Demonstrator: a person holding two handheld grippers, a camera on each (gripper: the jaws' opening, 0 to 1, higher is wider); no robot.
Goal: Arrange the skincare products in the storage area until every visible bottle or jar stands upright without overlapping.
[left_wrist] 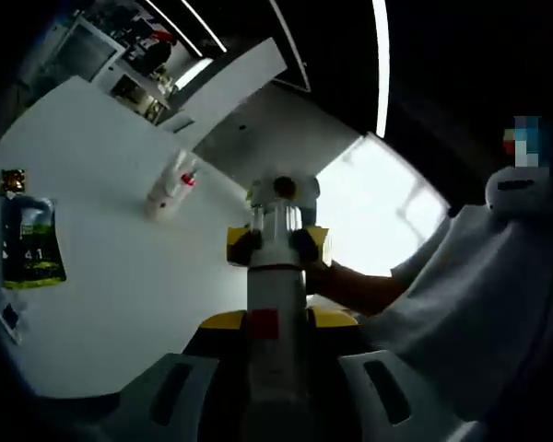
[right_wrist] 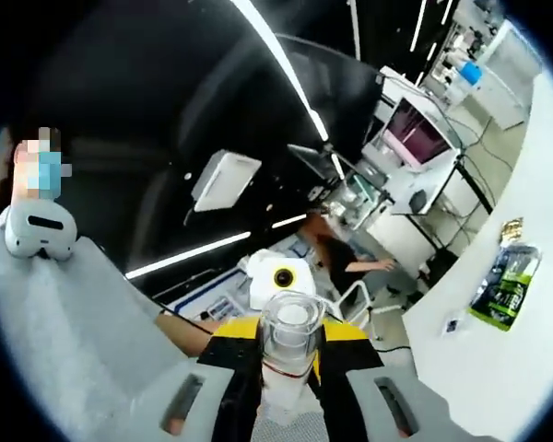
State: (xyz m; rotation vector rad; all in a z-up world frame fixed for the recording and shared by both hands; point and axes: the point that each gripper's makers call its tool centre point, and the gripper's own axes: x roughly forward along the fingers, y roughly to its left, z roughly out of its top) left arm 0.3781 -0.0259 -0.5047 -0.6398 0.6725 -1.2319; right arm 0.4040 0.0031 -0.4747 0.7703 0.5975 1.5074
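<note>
Both grippers meet on one tall white bottle with a clear ribbed cap: in the left gripper view the left gripper (left_wrist: 276, 364) has its jaws closed on the white bottle (left_wrist: 276, 304) low on its body, and the right gripper (left_wrist: 277, 247), yellow and black, comes in from beyond and clamps the bottle's neck just under the clear cap (left_wrist: 276, 219). In the right gripper view the right gripper (right_wrist: 288, 368) holds the same bottle (right_wrist: 286, 387), cap (right_wrist: 288, 330) toward the lens, so the body is almost wholly hidden between the jaws. A red band shows on the bottle, but no writing can be read. On the white tabletop (left_wrist: 120, 304), a second small white bottle with a red collar (left_wrist: 170, 189) lies on its side near the far edge. Near the left edge lies a dark green pouch (left_wrist: 29, 244) marked "41"; its other print is too small to read. A small patterned packet (left_wrist: 12, 180) sits just beyond it. The person's pale sleeve (left_wrist: 479, 295) is cut off at the view's rim.
</note>
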